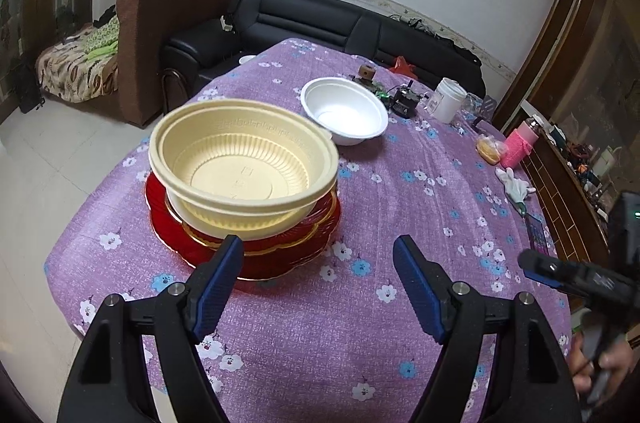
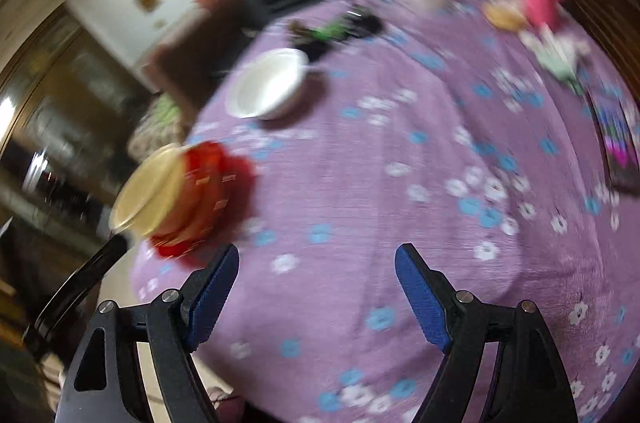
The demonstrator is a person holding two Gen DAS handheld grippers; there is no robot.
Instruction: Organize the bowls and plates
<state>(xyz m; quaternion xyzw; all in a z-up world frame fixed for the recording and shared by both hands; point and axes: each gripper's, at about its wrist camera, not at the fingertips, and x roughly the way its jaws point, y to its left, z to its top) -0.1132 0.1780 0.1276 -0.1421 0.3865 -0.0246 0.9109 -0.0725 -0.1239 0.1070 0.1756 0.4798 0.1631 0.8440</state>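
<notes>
Two hand-held grippers, both with jaws apart and empty.

The left gripper tilts forward and downward, its blue-padded fingers spread wide with nothing between them. The right gripper tilts downward likewise, pads well separated and gripping nothing; its view is motion-blurred. Seen from the left wrist, the right gripper enters at the right edge, held by a hand.

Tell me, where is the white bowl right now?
In the left wrist view the white bowl sits alone on the purple flowered cloth, behind and right of the cream bowls stacked on red plates.
</notes>
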